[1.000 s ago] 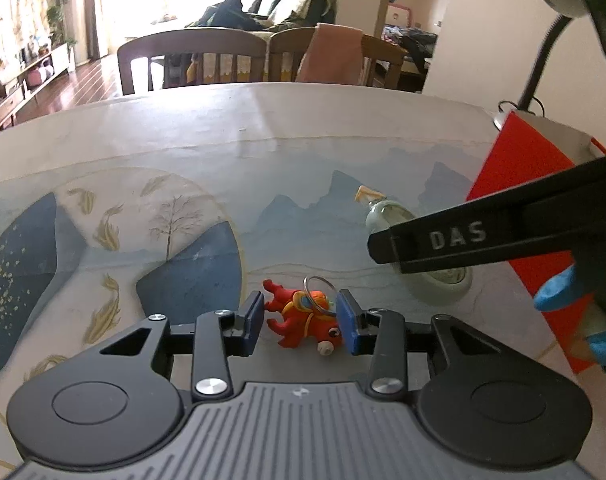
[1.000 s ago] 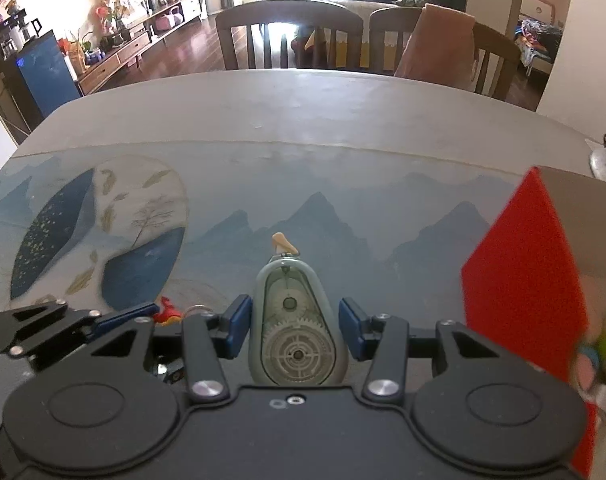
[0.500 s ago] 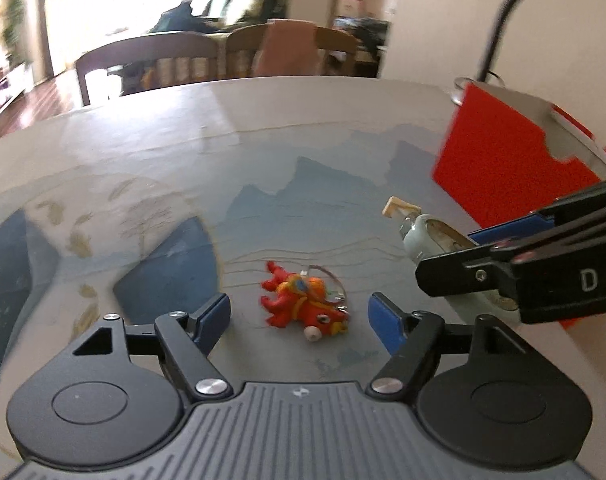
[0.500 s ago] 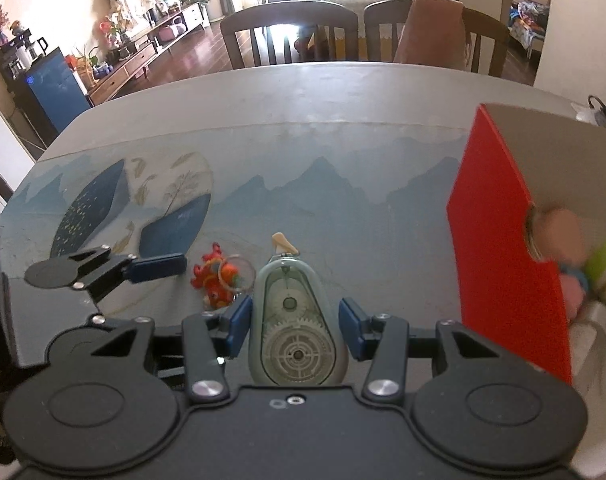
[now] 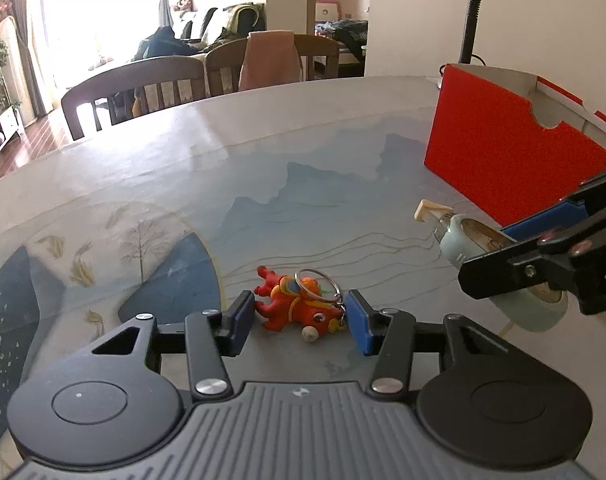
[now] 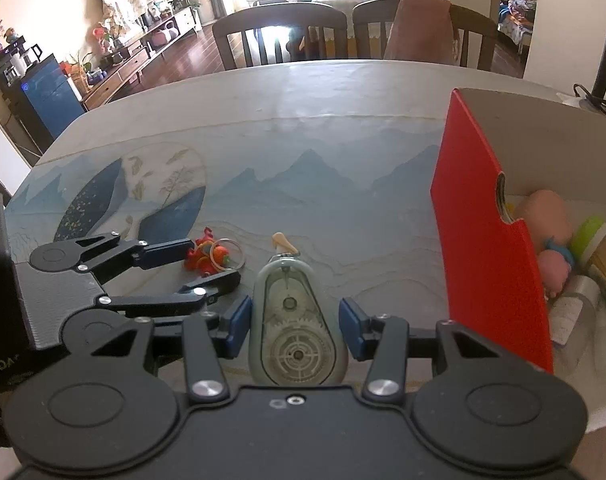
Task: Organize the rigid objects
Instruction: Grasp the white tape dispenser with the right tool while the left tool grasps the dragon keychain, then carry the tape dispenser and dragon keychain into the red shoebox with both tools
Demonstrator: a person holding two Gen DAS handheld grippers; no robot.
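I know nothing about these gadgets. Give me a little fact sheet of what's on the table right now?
left gripper: open, pads either side of the red keychain toy
right gripper: open around the correction tape dispenser
red box: at right, already holding toys
surface: table with painted mat

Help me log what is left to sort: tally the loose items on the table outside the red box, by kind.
Keychain figure: 1
Correction tape dispenser: 1
Total: 2
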